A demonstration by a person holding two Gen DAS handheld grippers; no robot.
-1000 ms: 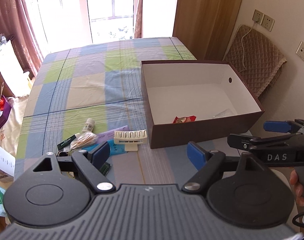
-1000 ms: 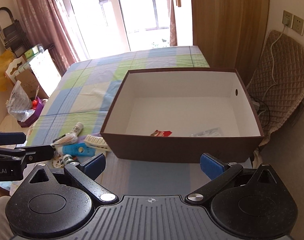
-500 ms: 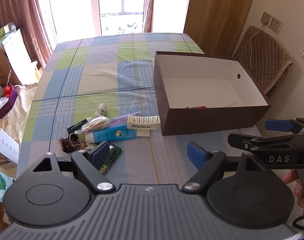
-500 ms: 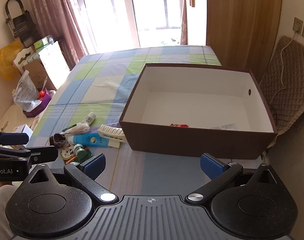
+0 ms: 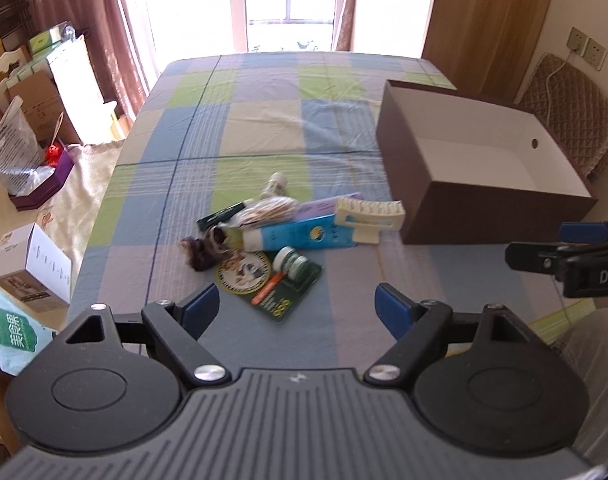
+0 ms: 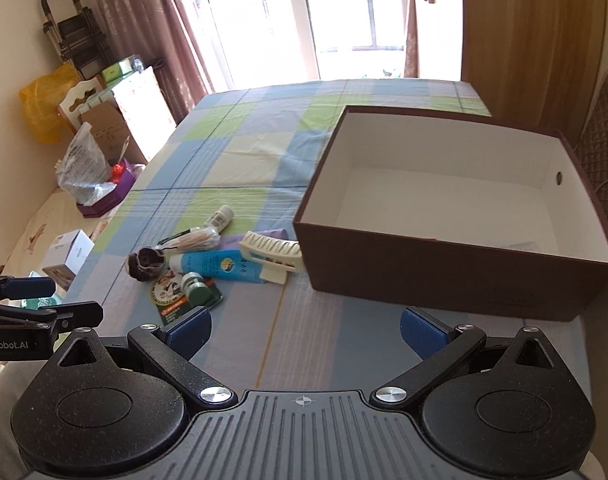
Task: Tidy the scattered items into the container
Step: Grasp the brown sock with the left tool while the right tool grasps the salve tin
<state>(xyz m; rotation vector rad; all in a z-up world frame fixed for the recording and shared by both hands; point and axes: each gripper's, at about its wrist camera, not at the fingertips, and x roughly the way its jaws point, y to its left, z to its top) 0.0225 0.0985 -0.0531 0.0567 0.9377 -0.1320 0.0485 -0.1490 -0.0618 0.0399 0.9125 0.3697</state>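
Seen from the left wrist, the left gripper (image 5: 295, 308) hangs with its jaws spread wide and empty just short of the heap on the checked tablecloth (image 5: 263, 128), where a blue tube (image 5: 295, 236), a cream comb-like clip (image 5: 370, 214), a small green-capped jar (image 5: 291, 262) on a green card and a dark hair tie (image 5: 201, 250) lie touching, a good spot, I'd say, to pick the nearest one. From the right wrist, the right gripper (image 6: 304, 330) is equally wide and empty, held back before the brown cardboard box (image 6: 444, 276), which stands just right of the heap, the clip against its wall.
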